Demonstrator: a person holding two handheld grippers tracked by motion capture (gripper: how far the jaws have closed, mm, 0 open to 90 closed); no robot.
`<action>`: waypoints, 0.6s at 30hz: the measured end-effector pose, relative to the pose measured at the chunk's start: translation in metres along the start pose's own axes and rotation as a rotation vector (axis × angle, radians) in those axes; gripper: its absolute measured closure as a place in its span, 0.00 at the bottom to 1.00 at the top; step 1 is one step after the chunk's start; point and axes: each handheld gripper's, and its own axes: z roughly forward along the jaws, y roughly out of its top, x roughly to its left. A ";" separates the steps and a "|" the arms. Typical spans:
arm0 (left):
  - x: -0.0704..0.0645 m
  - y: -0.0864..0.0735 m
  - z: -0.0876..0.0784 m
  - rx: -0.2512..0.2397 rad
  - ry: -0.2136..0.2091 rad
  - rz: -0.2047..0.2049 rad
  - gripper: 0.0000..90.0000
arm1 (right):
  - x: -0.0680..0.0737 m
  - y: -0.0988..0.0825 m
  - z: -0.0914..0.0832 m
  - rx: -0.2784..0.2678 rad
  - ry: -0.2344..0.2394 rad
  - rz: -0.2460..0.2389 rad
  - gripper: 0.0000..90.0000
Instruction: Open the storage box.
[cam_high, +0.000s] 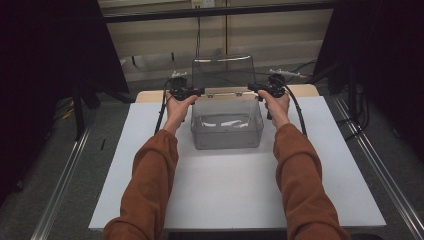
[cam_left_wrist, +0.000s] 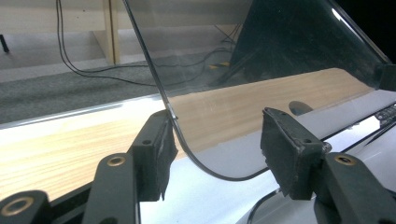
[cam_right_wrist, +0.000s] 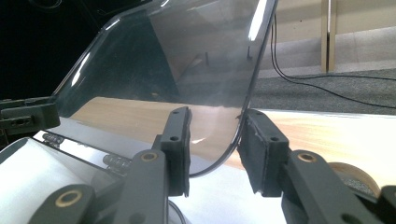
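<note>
A clear plastic box (cam_high: 227, 125) stands on the white table top (cam_high: 225, 190), its hinged lid (cam_high: 223, 72) raised upright at the back. My left gripper (cam_high: 200, 92) reaches the lid's left edge just above the hinge line, and my right gripper (cam_high: 251, 88) reaches its right edge. In the left gripper view the lid (cam_left_wrist: 261, 56) has its rounded corner between my jaws (cam_left_wrist: 217, 140); it rests against one pad and the other pad stands well off. In the right gripper view the lid (cam_right_wrist: 177, 60) touches one pad of my gripper (cam_right_wrist: 217, 135), with a gap to the other.
A wooden board (cam_high: 150, 95) lies along the table's far edge behind the box. Small hinges (cam_right_wrist: 116, 161) join lid and box. Cables run over the grey floor (cam_left_wrist: 70, 88) beyond. Metal rails (cam_high: 60, 180) flank the table.
</note>
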 end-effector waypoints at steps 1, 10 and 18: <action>0.001 0.000 0.000 0.001 -0.005 -0.003 0.50 | 0.000 0.000 0.000 0.002 0.001 0.003 0.69; 0.003 0.000 0.000 0.011 -0.019 -0.011 0.50 | -0.001 -0.001 0.000 0.003 0.004 0.004 0.68; 0.005 -0.001 0.001 0.019 -0.032 -0.049 0.49 | -0.004 -0.003 0.001 0.015 0.027 0.035 0.67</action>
